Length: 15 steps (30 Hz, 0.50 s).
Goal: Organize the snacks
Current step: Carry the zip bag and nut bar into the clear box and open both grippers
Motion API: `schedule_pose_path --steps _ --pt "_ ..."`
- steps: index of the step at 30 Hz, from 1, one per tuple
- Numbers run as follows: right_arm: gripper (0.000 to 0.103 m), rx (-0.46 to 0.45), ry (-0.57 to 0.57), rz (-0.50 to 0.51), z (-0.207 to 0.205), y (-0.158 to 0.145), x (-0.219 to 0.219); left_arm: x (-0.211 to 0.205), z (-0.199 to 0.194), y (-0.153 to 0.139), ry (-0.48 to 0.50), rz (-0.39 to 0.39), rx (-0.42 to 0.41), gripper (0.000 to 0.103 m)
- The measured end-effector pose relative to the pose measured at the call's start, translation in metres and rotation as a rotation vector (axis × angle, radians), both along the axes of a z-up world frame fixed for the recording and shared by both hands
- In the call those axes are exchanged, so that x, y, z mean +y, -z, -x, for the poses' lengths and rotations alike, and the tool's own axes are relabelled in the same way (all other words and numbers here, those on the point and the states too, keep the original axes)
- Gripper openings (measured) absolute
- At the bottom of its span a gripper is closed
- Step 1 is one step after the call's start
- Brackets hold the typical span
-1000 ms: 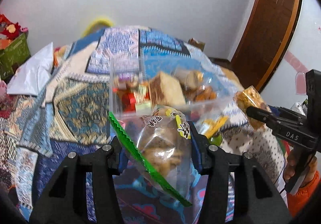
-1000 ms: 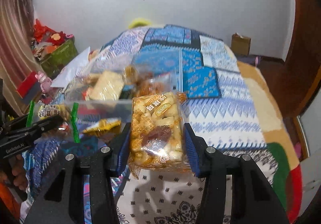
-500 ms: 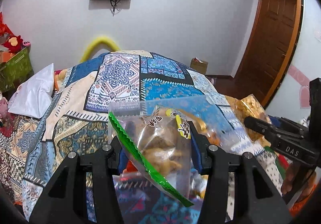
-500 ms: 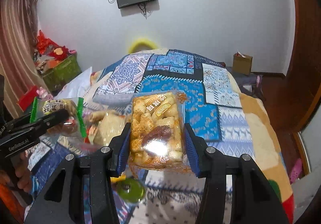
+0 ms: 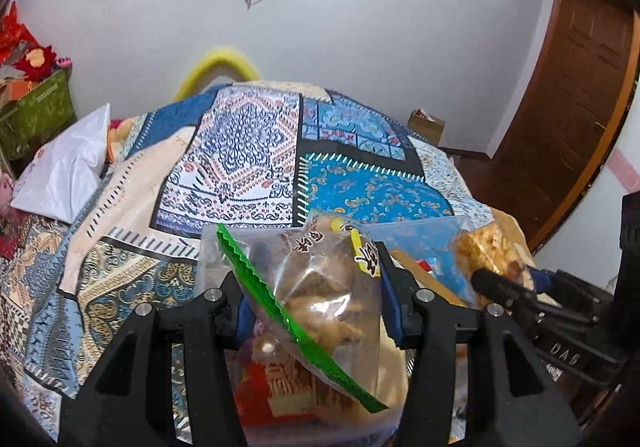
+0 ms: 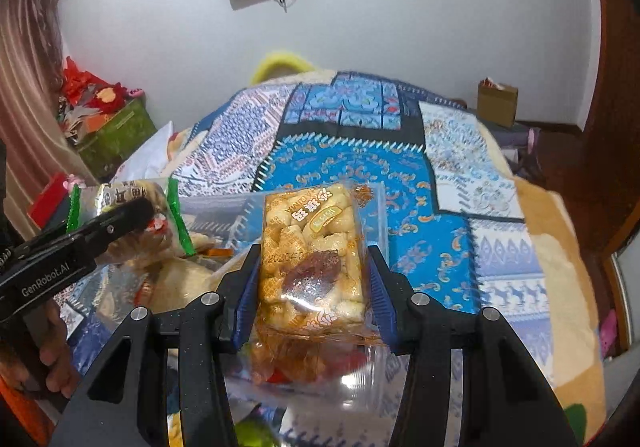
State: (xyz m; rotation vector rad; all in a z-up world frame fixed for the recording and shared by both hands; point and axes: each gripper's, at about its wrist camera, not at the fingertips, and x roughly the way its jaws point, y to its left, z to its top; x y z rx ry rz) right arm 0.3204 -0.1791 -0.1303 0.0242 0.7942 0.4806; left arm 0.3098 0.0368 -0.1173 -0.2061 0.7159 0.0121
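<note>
Left gripper (image 5: 316, 303): clamped on the green-edged bag (image 5: 320, 287), blue pads pressing its two sides; the bag hangs tilted, its green seam running diagonally between the jaws, so the soft contents sag below the grip.
Right gripper (image 6: 312, 283): clamped on the orange pack (image 6: 312, 259), held upright by its long sides; the block inside looks stiff, which would explain why it stands square between the pads.
Clear bin (image 6: 376, 215): lies on the quilt (image 6: 420, 207), directly under and behind both held snacks; its transparent far wall shows past the orange pack.
Bin contents: wrapped snacks already inside, among them a pale block (image 6: 180, 283) and red wrappers (image 5: 276, 383); exact count cannot be told.
Position of snacks: both are carried over the bin's opening, side by side, the green-edged bag on the left, the orange pack on the right, near each other but apart.
Reason for hold: side grips leave the bottoms free, so each snack can drop straight in once released.
Step in hand (judged): placing two snacks into the bin at once.
Risk (judged): the tilted bag may snag the bin's rim or land on the pile and slide.
Hand (image 6: 52, 351): wraps the left gripper's handle, seen from the right wrist.
</note>
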Motion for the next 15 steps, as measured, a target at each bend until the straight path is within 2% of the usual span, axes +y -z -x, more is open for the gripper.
schedule_pose_path --steps 7,12,14,15 --pt "0.046 0.045 -0.016 -0.018 -0.015 0.011 0.005 0.002 -0.012 0.011 -0.03 0.003 0.004 0.051" --pt "0.047 0.038 -0.014 0.038 -0.013 0.012 0.013 0.004 -0.012 0.016 -0.044 0.011 0.035 0.064" --pt "0.049 0.034 -0.011 0.047 -0.011 0.01 0.013 0.004 -0.008 0.016 -0.032 0.014 0.046 0.065" --pt "0.053 0.032 -0.01 0.048 -0.01 0.009 0.012 0.004 -0.006 0.016 -0.025 0.011 0.047 0.065"
